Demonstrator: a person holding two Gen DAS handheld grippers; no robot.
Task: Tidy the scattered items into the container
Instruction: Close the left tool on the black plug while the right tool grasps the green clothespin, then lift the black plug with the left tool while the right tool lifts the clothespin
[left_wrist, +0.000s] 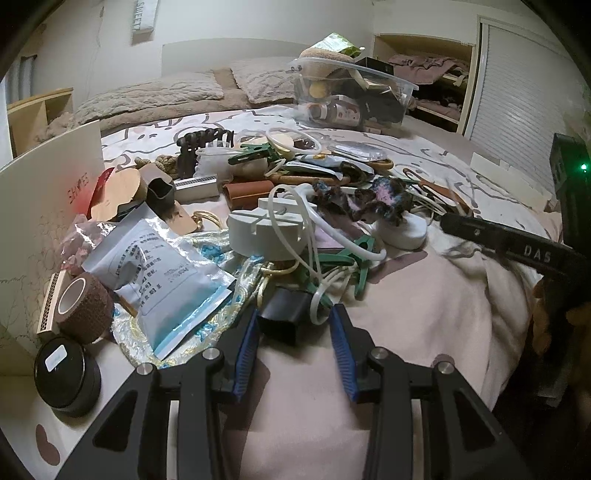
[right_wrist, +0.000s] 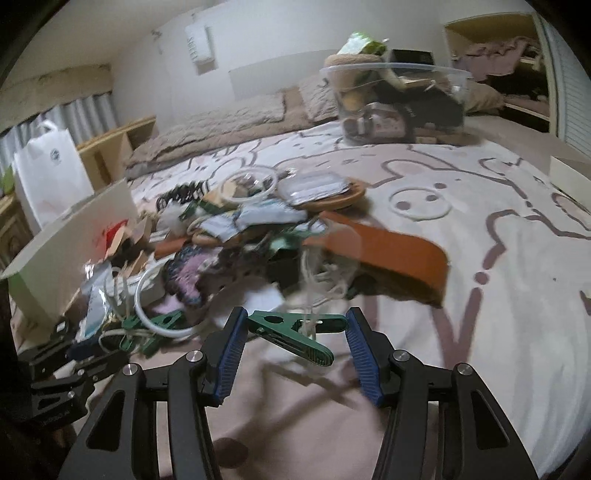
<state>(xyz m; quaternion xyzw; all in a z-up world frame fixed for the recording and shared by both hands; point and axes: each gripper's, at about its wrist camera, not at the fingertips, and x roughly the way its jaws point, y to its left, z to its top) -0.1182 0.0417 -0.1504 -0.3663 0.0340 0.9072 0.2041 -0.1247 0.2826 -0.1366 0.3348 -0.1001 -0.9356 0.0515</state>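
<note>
A heap of small items (left_wrist: 280, 192) lies scattered on the bed. The clear plastic container (left_wrist: 388, 75) (right_wrist: 391, 68) stands at the far side, with several things in it. In the left wrist view my left gripper (left_wrist: 295, 321) is shut on a small black box (left_wrist: 280, 317) at the near edge of the heap, a white cord loop beside it. In the right wrist view my right gripper (right_wrist: 295, 328) is shut on a green clothes peg (right_wrist: 295, 332) with white string hanging through it, held just above the bedcover. Its black finger (left_wrist: 480, 232) enters the left wrist view from the right.
A white card bag (left_wrist: 48, 192), a brown tape roll (left_wrist: 83, 302), a black round tin (left_wrist: 66, 376) and a white pouch (left_wrist: 166, 273) lie left of the left gripper. A brown leather case (right_wrist: 388, 254) and a white ring (right_wrist: 421, 206) lie right of the heap.
</note>
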